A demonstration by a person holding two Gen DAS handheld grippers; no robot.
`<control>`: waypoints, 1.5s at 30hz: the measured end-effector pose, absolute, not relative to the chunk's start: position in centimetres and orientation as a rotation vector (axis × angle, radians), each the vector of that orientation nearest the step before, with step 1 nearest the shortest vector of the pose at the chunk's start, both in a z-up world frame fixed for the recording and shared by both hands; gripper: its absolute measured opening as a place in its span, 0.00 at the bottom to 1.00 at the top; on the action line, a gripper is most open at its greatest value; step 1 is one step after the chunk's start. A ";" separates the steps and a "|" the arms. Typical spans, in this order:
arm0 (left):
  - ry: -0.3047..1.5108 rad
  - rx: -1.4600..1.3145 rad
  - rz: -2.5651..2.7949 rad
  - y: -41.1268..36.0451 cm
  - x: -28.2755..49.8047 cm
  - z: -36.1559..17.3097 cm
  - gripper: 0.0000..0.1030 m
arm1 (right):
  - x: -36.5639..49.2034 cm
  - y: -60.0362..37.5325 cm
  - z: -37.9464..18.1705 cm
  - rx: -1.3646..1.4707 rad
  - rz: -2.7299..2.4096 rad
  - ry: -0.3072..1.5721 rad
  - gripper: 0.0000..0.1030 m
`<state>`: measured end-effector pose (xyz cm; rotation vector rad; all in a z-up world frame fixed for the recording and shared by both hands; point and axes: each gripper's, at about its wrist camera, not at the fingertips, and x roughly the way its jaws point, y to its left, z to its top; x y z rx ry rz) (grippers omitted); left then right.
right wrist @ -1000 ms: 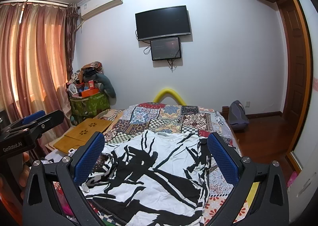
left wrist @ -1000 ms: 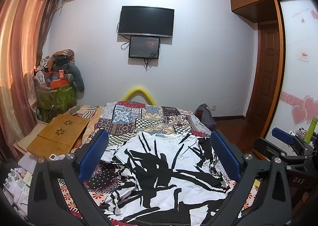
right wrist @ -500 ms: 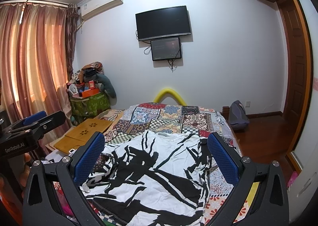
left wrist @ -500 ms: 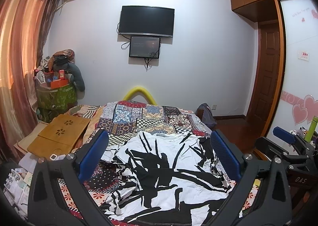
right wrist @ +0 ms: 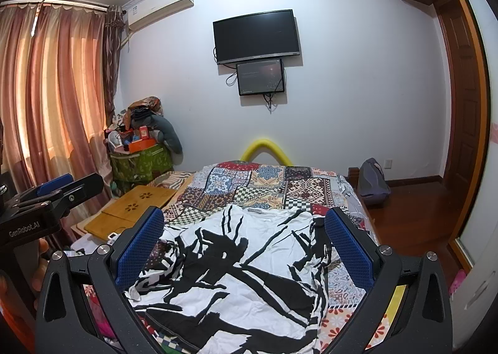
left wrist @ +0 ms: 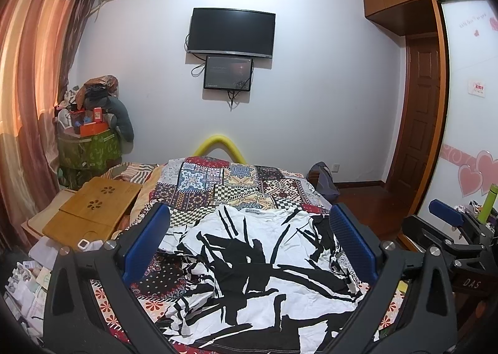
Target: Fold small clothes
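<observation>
black-and-white shirt spread on the bed
left gripper and right gripper both spread wide, holding nothing, above it.

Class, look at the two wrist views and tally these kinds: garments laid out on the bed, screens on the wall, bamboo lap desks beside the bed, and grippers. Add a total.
Garments: 1, the black-and-white shirt
Screens: 2, the large TV and the small screen
Lap desks: 1, the bamboo lap desk
Grippers: 2, left gripper and right gripper, both open
Total: 6
</observation>
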<state>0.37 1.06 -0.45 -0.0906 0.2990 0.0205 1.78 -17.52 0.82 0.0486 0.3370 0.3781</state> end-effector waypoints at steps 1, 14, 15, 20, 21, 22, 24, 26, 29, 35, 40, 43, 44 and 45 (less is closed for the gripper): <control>0.301 -0.090 0.021 1.0 0.4 -0.4 1.00 | 1.8 -17.5 0.8 0.048 0.377 0.336 1.00; 0.303 -0.089 0.020 0.9 0.5 -0.4 1.00 | 1.8 -17.7 0.9 0.051 0.374 0.333 1.00; 0.303 -0.089 0.021 0.9 0.5 -0.4 1.00 | 1.8 -17.6 0.9 0.051 0.373 0.332 1.00; 0.306 -0.090 0.018 0.8 0.7 -0.5 1.00 | 1.9 -17.8 0.9 0.052 0.371 0.332 1.00; 0.306 -0.090 0.019 0.8 0.7 -0.5 1.00 | 1.9 -17.8 0.9 0.052 0.370 0.332 1.00; 0.305 -0.089 0.018 0.8 0.7 -0.5 1.00 | 1.9 -17.8 0.9 0.052 0.370 0.331 1.00; 0.302 -0.085 0.019 0.8 0.7 -0.5 1.00 | 2.0 -17.8 0.9 0.053 0.369 0.331 1.00; 0.300 -0.078 0.023 0.8 0.8 -0.6 1.00 | 2.1 -17.9 0.9 0.055 0.367 0.332 1.00; 0.303 -0.075 0.019 0.8 1.3 -0.8 1.00 | 2.4 -18.0 0.7 0.056 0.364 0.338 1.00; 0.325 -0.084 0.005 1.3 3.1 -1.5 1.00 | 3.6 -17.9 -0.1 0.052 0.363 0.354 1.00; 0.378 -0.084 0.016 2.4 6.7 -2.4 1.00 | 5.9 -17.8 -1.2 0.029 0.373 0.376 1.00; 0.413 -0.062 0.033 3.1 9.7 -3.0 1.00 | 8.1 -17.7 -2.0 0.013 0.372 0.404 1.00; 0.424 -0.059 0.036 3.3 10.8 -3.3 1.00 | 8.8 -17.7 -2.3 0.007 0.371 0.410 1.00; 0.440 -0.055 0.029 3.7 12.2 -3.8 1.00 | 9.9 -17.6 -2.6 -0.001 0.370 0.420 1.00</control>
